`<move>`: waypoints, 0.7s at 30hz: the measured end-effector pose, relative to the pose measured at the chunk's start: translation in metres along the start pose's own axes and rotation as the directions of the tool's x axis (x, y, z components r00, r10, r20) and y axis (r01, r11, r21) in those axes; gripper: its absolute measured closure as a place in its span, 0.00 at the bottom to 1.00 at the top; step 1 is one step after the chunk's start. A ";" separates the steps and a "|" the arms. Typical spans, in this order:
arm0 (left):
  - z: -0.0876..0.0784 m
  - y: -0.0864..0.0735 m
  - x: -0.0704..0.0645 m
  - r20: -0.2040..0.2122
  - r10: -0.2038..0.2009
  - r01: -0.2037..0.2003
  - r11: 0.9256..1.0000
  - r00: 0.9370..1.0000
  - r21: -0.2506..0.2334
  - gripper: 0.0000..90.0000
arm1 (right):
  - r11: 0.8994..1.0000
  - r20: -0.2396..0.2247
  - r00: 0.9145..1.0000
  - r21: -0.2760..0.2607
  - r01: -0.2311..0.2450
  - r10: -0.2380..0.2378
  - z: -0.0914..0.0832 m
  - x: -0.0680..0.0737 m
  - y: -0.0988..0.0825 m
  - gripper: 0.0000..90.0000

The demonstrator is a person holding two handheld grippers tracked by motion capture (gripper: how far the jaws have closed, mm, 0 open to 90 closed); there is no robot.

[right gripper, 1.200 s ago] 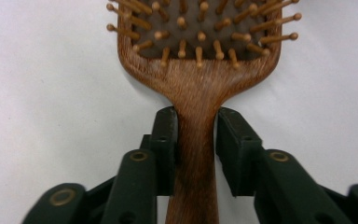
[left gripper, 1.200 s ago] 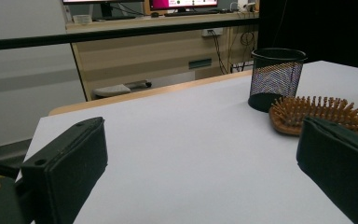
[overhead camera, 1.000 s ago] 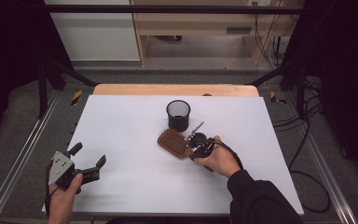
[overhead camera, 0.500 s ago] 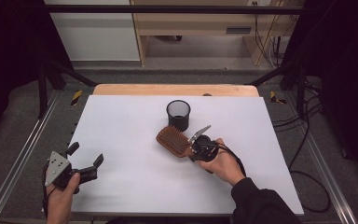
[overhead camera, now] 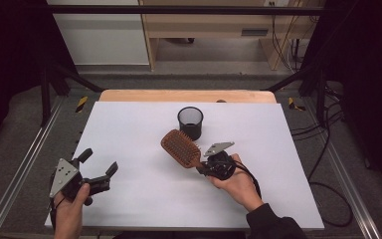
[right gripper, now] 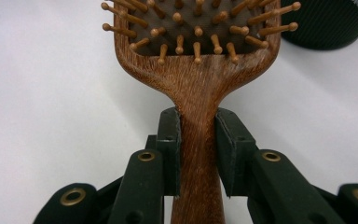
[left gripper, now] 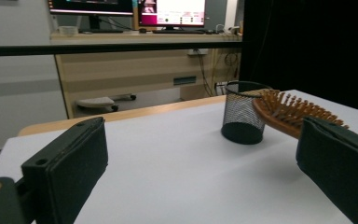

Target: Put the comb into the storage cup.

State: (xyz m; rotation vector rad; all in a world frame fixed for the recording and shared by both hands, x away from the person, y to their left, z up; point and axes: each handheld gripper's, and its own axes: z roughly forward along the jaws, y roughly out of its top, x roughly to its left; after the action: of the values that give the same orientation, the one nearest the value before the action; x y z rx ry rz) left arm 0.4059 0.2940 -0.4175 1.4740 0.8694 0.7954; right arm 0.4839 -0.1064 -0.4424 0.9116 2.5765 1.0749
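- Hairbrush (overhead camera: 181, 148): wooden paddle type, bristles up, pinched by its handle and tilted with the head above the white table (overhead camera: 144, 199). The head lies just in front of the mesh cup (overhead camera: 190, 122), near it; whether they touch cannot be told from the high view.
- Right gripper (overhead camera: 205, 168): jaws pressed together on the brush handle just below the neck, one pad on each side, as the right gripper view shows. The handle (right gripper: 200, 154) runs straight down between the pads.
- Left gripper (overhead camera: 99, 168): jaws spread wide, nothing between them, held at the near left corner of the table, well apart from the brush. Its own view looks across the table at the cup and the brush head.
- Mesh cup: black, upright, open mouth up, toward the far middle of the table.
- Step in hand, as judged: carrying the brush toward the cup, probably to stand it inside.
- Handling notes: keep the squeeze firm, since the heavy head sits far from the pads and may swing the brush down. Turn the brush upright before lowering. The cup is light and may tip if the head knocks its rim; come in from above, centred on the mouth. The free left gripper could steady the cup wall.
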 end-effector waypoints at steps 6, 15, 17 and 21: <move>0.035 0.027 -0.023 0.072 -0.009 0.009 1.000 0.997 -0.007 0.03 | 0.997 0.008 1.000 -0.079 -0.007 0.007 -0.009 0.001 0.002 0.81; 0.068 0.051 -0.052 0.127 -0.058 0.061 0.998 0.990 -0.021 0.03 | 0.986 -0.004 1.000 -0.167 -0.012 0.011 -0.013 0.008 0.000 0.81; 0.065 0.047 -0.057 0.131 -0.061 0.062 0.998 0.989 -0.006 0.03 | 0.983 -0.008 1.000 -0.184 -0.010 0.009 -0.012 0.011 0.002 0.81; 0.062 0.047 -0.063 0.145 -0.118 0.121 0.993 0.982 -0.011 0.03 | 0.977 -0.008 1.000 -0.213 -0.008 0.006 -0.010 0.014 0.005 0.81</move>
State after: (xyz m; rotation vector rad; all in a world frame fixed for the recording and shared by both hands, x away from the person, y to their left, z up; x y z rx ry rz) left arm 0.4320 0.2074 -0.3748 1.4296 0.8296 0.5992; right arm 0.4710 -0.1004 -0.4310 0.8650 2.4051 1.3275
